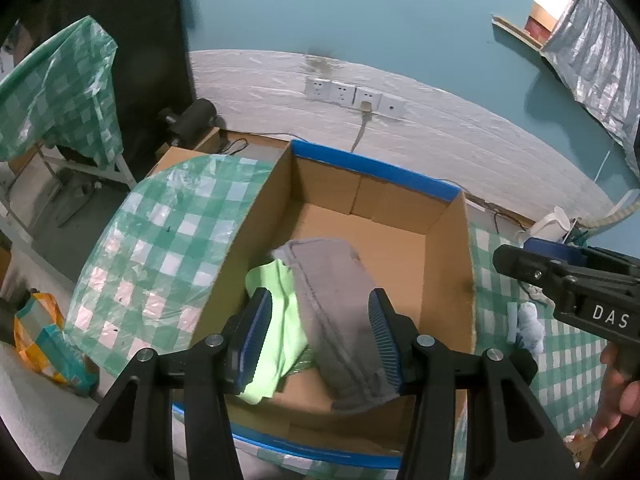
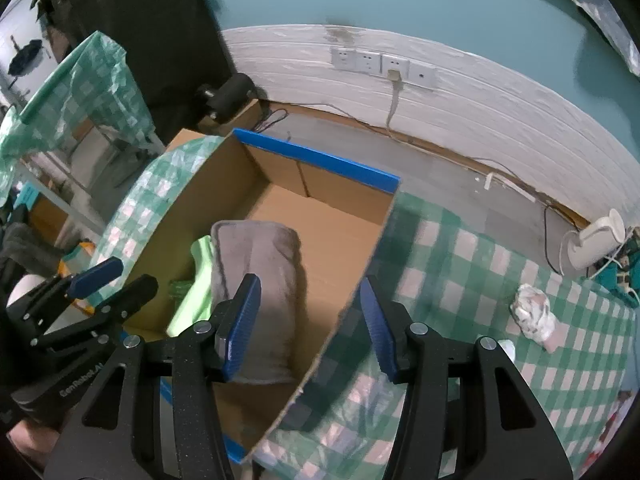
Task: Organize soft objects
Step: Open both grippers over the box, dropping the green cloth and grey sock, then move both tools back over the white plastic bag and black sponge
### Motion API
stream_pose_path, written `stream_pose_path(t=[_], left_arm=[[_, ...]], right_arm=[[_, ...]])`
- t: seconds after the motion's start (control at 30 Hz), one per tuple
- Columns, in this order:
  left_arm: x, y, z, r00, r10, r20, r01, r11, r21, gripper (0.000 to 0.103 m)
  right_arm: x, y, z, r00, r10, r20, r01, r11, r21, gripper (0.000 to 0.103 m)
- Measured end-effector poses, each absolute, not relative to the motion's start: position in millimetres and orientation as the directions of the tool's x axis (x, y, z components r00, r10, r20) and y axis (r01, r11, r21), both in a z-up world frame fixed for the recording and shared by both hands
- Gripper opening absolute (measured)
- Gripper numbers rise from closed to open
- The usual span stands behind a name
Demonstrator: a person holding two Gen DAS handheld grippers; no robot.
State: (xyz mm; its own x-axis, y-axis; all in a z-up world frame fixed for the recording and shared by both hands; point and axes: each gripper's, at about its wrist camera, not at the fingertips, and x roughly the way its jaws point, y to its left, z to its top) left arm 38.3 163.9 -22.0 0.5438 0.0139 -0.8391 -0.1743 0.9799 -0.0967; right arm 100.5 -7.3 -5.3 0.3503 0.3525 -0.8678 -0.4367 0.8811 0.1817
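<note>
While a grey folded towel (image 1: 340, 320) lies in the cardboard box (image 1: 464, 280) beside a green cloth (image 1: 280, 320) — long axis running away from the left gripper (image 1: 320, 340) — both tools stand spread, the right gripper (image 2: 310, 328) straddling the box's wall.

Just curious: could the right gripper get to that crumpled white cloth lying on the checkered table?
Probably yes: the right gripper is open and empty, and the white cloth lies in the open on the tablecloth with nothing between.

My left tool (image 1: 320, 334) covers the near end of the grey towel (image 1: 340, 312). Green cloth (image 1: 280, 320) partly buried beneath it. Pale bundle (image 1: 528, 326) on the worktop (image 1: 568, 356) too blurred to identify. Box (image 2: 280, 160) near corner cut off.
</note>
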Motion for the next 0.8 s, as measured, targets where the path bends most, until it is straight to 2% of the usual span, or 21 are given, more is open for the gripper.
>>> stream_pose_path(t=[0.37, 0.53, 0.8], left_arm=[[41.7, 135.4, -16.5, 0.547, -0.006, -0.837, -0.124, 0.988, -0.088, 0.052], [42.7, 117.5, -14.0, 0.552, -0.013, -0.833, -0.095, 0.992, -0.079, 0.059], [45.3, 86.7, -17.1, 0.536, -0.031, -0.844, -0.052, 0.996, -0.069, 0.060]], right_arm=[[98.1, -38.5, -1.9, 0.370, 0.341, -0.864, -0.398, 0.899, 0.184, 0.053], [97.5, -54.0, -1.1, 0.379, 0.334, -0.863, -0.378, 0.907, 0.185, 0.053], [95.0, -92.5, -8.8, 0.389, 0.304, -0.870, -0.326, 0.928, 0.178, 0.055]])
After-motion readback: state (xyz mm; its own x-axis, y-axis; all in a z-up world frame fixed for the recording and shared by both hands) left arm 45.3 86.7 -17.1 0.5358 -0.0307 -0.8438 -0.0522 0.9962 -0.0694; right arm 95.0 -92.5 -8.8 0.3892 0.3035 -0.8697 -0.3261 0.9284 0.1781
